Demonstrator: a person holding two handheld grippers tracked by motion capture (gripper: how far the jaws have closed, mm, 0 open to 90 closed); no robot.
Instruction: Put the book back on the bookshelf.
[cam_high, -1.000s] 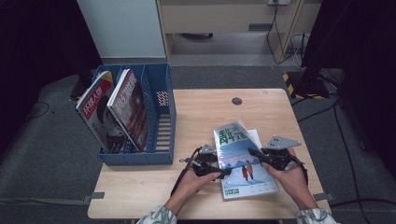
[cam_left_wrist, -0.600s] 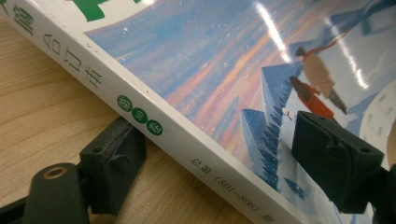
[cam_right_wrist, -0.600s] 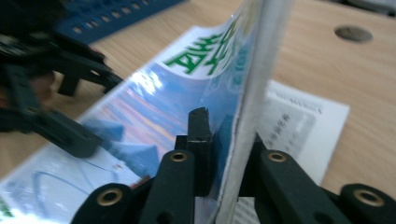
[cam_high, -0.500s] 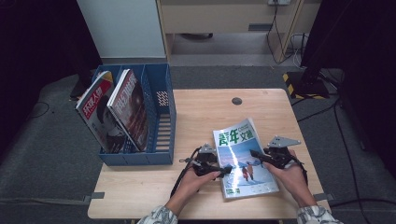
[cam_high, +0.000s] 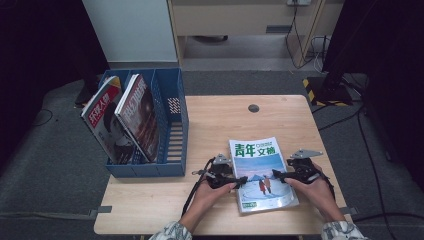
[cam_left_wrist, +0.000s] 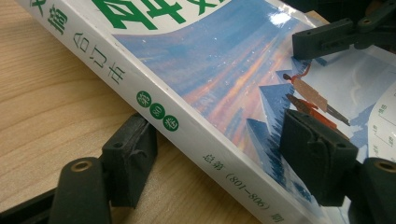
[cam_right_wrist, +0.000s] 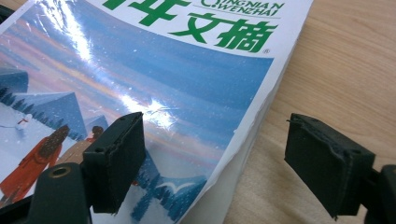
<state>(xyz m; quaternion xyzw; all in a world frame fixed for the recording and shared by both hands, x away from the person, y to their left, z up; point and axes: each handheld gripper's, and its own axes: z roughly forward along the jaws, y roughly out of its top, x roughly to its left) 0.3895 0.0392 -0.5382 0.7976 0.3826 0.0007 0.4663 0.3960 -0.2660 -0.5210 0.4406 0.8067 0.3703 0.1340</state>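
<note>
A thick magazine (cam_high: 260, 172) with green Chinese title lettering and a blue snowy cover lies flat on the wooden table (cam_high: 225, 115). My left gripper (cam_high: 240, 181) is at its spine. In the left gripper view (cam_left_wrist: 222, 158) one jaw is on the table beside the spine and the other over the cover (cam_left_wrist: 210, 70). These jaws have just been closing, and I see no firm press. My right gripper (cam_high: 277, 175) is at the opposite edge. Its jaws (cam_right_wrist: 222, 161) have just opened and straddle the page edge of the magazine (cam_right_wrist: 163, 70), one over the cover, one over bare wood.
A blue file rack (cam_high: 170, 125) stands on the table's left side with two magazines (cam_high: 102, 122) (cam_high: 140, 115) leaning in its left slots. A round cable hole (cam_high: 253, 108) sits near the table's far edge. The right gripper's jaw (cam_left_wrist: 336, 35) reaches in at the left gripper view's upper right.
The magazine has come down with the right hand and now lies flat. The right jaws have let go of its edge and stand apart. The left jaws have narrowed at the spine.
</note>
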